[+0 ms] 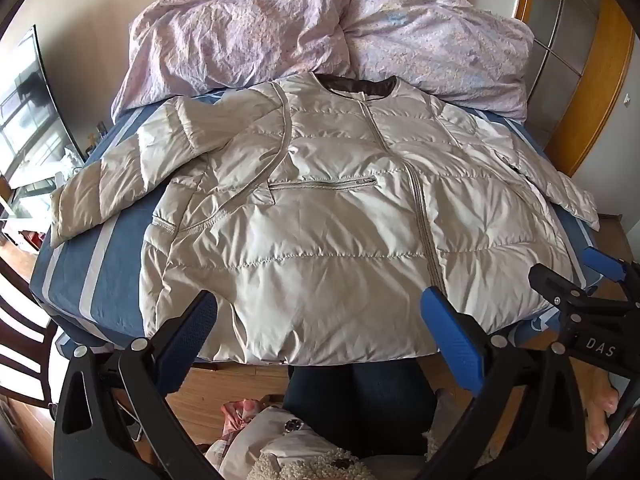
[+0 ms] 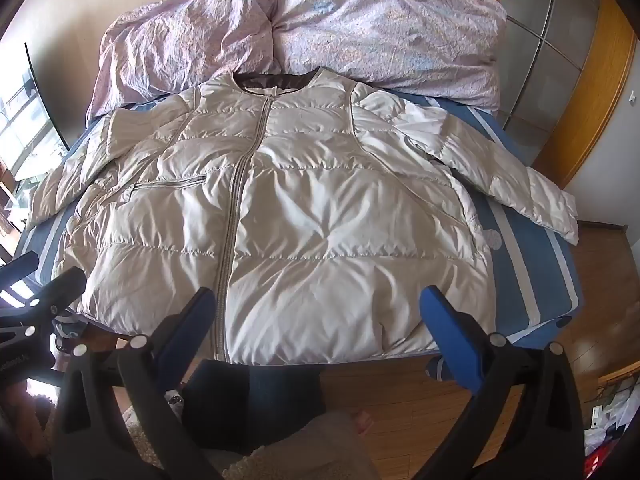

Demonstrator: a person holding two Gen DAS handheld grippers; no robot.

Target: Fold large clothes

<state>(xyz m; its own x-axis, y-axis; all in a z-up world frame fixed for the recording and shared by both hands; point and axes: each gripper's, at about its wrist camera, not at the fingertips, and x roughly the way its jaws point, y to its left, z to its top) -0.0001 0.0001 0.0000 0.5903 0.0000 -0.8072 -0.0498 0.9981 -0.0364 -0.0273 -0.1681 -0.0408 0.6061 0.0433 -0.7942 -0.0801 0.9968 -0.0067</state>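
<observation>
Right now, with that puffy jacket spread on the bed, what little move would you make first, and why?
Probably lower the left gripper onto the jacket's left-side sleeve to fold it inward. Both the left and the right gripper are open and empty above the hem, the jacket lies flat and zipped, and both sleeves stick out sideways.

Bright daylight from the left, soft shadows, sharp centre, fisheye-warped dark corners.

Black left gripper (image 1: 320, 320), blue pads, "DAS" marking.
</observation>
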